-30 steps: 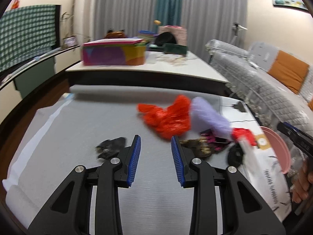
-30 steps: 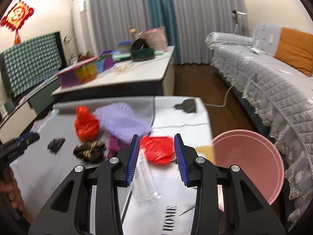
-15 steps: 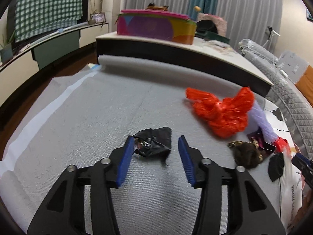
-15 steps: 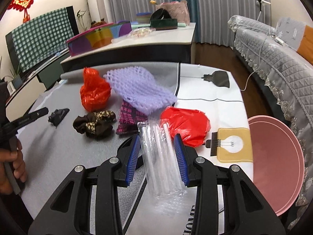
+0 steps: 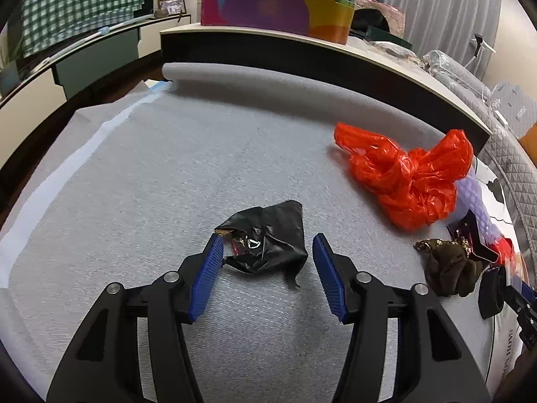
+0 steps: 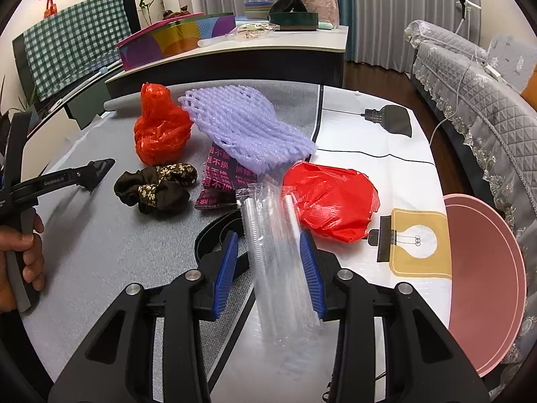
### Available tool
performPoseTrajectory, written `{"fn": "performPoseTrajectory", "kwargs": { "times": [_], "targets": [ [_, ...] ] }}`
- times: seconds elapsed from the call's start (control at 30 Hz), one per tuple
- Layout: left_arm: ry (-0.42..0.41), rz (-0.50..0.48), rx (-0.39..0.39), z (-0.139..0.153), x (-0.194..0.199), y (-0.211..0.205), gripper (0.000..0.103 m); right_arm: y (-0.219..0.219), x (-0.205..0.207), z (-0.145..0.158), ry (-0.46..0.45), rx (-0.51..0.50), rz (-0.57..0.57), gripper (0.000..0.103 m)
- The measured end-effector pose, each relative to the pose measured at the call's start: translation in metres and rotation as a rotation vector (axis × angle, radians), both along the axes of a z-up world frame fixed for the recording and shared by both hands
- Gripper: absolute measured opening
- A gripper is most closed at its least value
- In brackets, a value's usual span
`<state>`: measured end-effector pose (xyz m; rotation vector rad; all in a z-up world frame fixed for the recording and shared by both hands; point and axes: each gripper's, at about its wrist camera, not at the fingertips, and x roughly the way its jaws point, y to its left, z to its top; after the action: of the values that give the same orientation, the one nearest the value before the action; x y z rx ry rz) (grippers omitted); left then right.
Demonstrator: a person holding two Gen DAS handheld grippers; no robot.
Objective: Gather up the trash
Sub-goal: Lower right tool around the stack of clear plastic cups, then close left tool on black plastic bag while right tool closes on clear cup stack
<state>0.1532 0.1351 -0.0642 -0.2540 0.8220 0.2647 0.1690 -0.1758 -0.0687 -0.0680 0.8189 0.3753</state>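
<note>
Left claw (image 5: pixel 266 252) descended, jaws opened, straddling black wrapper (image 5: pixel 266 247).

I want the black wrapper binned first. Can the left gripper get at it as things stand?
Probably yes. The left gripper stands open, one finger on each side of the crumpled black wrapper. Nothing lies on the wrapper, and the red bag sits well off to the side.

The black wrapper (image 5: pixel 265 241) lies left of the plastic bag (image 5: pixel 406 178) (well apart), scrunchie (image 5: pixel 449 265) nearer.
</note>
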Motion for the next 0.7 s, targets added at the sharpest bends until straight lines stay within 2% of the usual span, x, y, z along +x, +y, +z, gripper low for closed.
{"fn": "performPoseTrajectory", "kwargs": {
  "times": [0.13,0.2,0.7],
  "targets": [
    [-0.014,-0.005,0.010,0.002,-0.001,-0.002,0.048,0.001,-0.002,0.001,-0.005,-0.004,0.012,0.016],
    [-0.029,-0.017,0.018,0.005,-0.003,-0.006,0.047,0.001,-0.003,0.002,-0.016,-0.008,0.015,0.010],
    [-0.123,-0.117,0.072,0.030,-0.034,-0.032,0.046,-0.011,-0.022,0.029,-0.097,0.033,-0.047,0.009]
  ]
}}
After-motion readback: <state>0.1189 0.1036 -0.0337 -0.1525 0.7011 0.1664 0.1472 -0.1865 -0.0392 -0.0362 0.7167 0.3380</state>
